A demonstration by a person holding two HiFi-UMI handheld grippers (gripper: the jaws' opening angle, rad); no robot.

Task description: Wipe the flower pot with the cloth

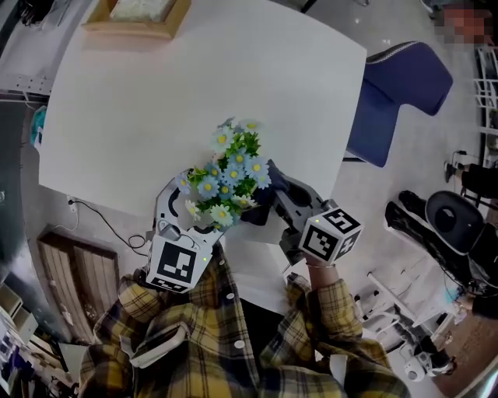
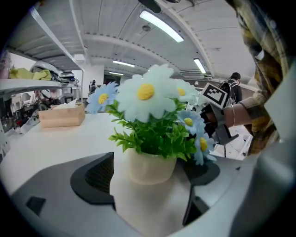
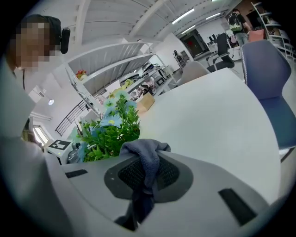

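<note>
Left gripper [image 1: 191, 211]: nearest the person, at the table's near edge; its jaws [image 2: 150, 179] are closed against the two sides of the pot.
Right gripper [image 1: 282, 200]: just right of the flowers; its jaws [image 3: 145, 175] are pinched tight on the cloth.
Pot [image 2: 148, 165]: small, cream-coloured, upright between the left jaws. From the head view it is hidden under its own flowers.
Flowers [image 1: 227, 177]: pale blue and white daisies with yellow centres over green leaves, filling the pot's mouth [image 2: 152, 118].
Cloth [image 3: 147, 157]: dark grey-blue, bunched into a hump above the right jaws, with its tail hanging down between them. It sits just beside the leaves [image 3: 108, 129]; whether it touches the pot cannot be told.
Table [image 1: 233, 78]: white, stretching away beyond both grippers.
Box [image 1: 138, 17]: light wood, at the table's far left corner, well apart from the pot.
Chair [image 1: 405, 85]: blue, off the table's right edge.
</note>
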